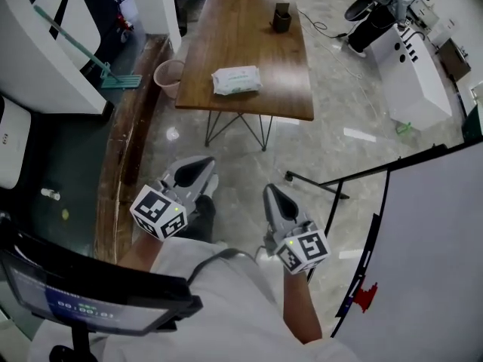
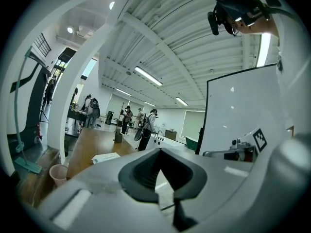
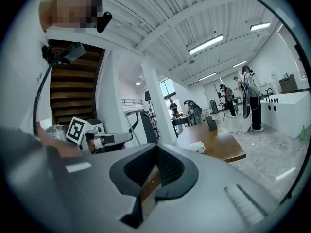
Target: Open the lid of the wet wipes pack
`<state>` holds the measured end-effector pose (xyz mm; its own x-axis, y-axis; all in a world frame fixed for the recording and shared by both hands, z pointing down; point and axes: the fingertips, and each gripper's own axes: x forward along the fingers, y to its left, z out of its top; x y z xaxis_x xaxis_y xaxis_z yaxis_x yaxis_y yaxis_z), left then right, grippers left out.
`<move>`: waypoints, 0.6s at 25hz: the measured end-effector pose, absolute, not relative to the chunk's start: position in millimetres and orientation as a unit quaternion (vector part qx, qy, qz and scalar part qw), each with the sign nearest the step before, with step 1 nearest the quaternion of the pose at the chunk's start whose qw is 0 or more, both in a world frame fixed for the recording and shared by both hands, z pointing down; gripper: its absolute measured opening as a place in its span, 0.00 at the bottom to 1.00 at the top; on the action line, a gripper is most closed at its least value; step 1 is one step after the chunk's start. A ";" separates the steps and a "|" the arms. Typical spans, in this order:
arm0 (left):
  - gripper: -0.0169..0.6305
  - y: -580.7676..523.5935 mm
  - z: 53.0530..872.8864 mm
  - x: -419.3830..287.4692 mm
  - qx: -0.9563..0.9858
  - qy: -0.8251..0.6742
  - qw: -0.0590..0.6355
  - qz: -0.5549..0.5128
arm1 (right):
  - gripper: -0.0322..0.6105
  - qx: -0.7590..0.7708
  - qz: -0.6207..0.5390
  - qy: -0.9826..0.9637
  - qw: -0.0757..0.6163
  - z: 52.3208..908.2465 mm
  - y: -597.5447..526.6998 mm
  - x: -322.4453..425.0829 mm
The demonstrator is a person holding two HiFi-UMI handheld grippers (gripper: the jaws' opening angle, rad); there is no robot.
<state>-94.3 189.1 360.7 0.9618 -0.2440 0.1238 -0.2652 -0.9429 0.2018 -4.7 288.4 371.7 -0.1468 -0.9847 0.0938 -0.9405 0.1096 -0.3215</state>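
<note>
Left gripper [image 1: 193,170] — grey moulded plastic jaws clenched tip to tip, nothing between them; ribbed black pads [image 2: 143,171] meet. Right gripper [image 1: 276,196] — same build, clenched, empty. Both at lower centre of head view, over glossy stone-pattern floor [image 1: 332,134], well apart from table. Wet wipes pack [image 1: 236,80] — soft white rectangular pouch, lying flat near front edge of brown wooden table [image 1: 249,36], upper centre. Dark holder [image 1: 281,17] at far end. Round pink bin [image 1: 169,75] just left of table.
</note>
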 end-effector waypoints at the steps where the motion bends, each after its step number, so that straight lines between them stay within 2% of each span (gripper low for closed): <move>1: 0.03 177.1 362.8 -86.8 0.985 -0.125 0.109 0.049 | 0.06 -0.653 -0.157 0.737 0.070 374.3 278.0 2.3; 15: 0.04 -48.4 354.5 21.6 0.991 -0.059 0.100 0.069 | 0.06 -0.673 -0.158 0.721 0.042 365.5 59.9 83.6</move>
<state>21.6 -48.4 354.5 0.9835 -0.1034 0.1485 -0.1309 -0.9731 0.1896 83.6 59.9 365.5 -0.0911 -0.9840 0.1529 -0.9576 0.0445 -0.2846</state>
